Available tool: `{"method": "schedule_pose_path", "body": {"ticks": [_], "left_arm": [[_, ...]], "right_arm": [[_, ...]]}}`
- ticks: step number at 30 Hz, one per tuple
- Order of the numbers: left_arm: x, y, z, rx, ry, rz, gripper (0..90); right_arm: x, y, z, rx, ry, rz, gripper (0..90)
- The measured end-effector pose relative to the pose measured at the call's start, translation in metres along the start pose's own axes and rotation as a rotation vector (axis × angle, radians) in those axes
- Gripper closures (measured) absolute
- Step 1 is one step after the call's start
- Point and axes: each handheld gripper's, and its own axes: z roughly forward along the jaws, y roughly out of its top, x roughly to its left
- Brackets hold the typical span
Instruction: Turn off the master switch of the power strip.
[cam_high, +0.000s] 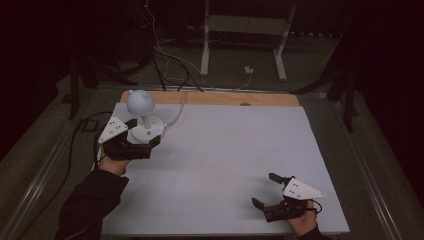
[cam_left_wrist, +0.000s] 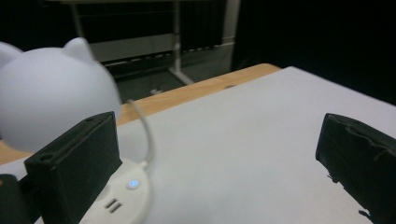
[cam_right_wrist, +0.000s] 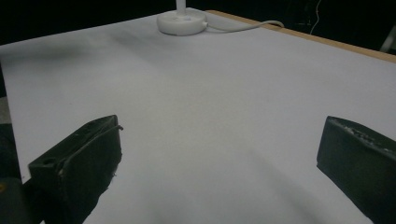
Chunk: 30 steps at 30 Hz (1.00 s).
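A white desk lamp with a round, cat-eared head (cam_high: 140, 102) stands on its round base (cam_high: 148, 129) at the table's far left. Its head (cam_left_wrist: 51, 98) and base (cam_left_wrist: 123, 191), which carries a small blue light, show close up in the left gripper view. My left gripper (cam_high: 144, 132) is open around the base; one jaw stands in front of the base and the other over bare table (cam_left_wrist: 217, 140). My right gripper (cam_high: 266, 190) is open and holds nothing near the front right edge. From the right gripper view (cam_right_wrist: 219, 140) the lamp base (cam_right_wrist: 182, 21) lies far off.
A white sheet (cam_high: 225, 150) covers the table, with a wooden strip (cam_high: 225, 98) along its far edge. The lamp's white cable (cam_high: 177, 112) runs off the back. Beyond the table, cables lie on the dark floor and a white frame (cam_high: 245, 25) stands.
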Motion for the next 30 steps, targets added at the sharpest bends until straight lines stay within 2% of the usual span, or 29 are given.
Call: {"method": "schedule_pose_path", "body": {"ticks": [2,5,6,9,11,16,18,21,25,30], "left_arm": [[0.003,-0.002,0.004,0.002,0.003,-0.004,0.3],[0.009,-0.005,0.009,0.012,0.044,-0.014,0.3],[0.011,-0.006,0.011,0.014,0.052,-0.025,0.3],[0.014,-0.009,0.017,0.034,0.064,-0.022,0.3],[0.016,-0.011,0.021,0.041,0.062,-0.029,0.3],[0.016,-0.018,0.031,0.067,0.083,-0.014,0.3],[0.015,-0.023,0.038,0.086,0.081,-0.028,0.3],[0.014,-0.025,0.042,0.097,0.073,-0.025,0.3],[0.014,-0.029,0.052,0.111,0.090,-0.023,0.3],[0.017,-0.032,0.061,0.132,0.087,-0.029,0.3]], "right_arm": [[0.000,0.000,0.000,-0.001,-0.001,-0.003,0.0],[0.000,0.000,0.000,-0.002,-0.002,-0.001,0.0],[0.000,0.000,0.000,-0.002,-0.001,-0.001,0.0],[0.000,0.000,0.000,-0.002,0.001,-0.001,0.0],[0.000,0.000,0.000,-0.001,0.000,-0.001,0.0],[0.001,0.002,-0.001,-0.013,0.008,0.008,0.0],[0.003,0.003,-0.002,-0.016,0.010,-0.001,0.0],[0.002,0.002,-0.002,-0.012,0.008,0.001,0.0],[0.001,0.002,-0.002,-0.014,0.009,0.005,0.0],[0.001,0.001,-0.002,-0.011,0.010,0.003,0.0]]}}
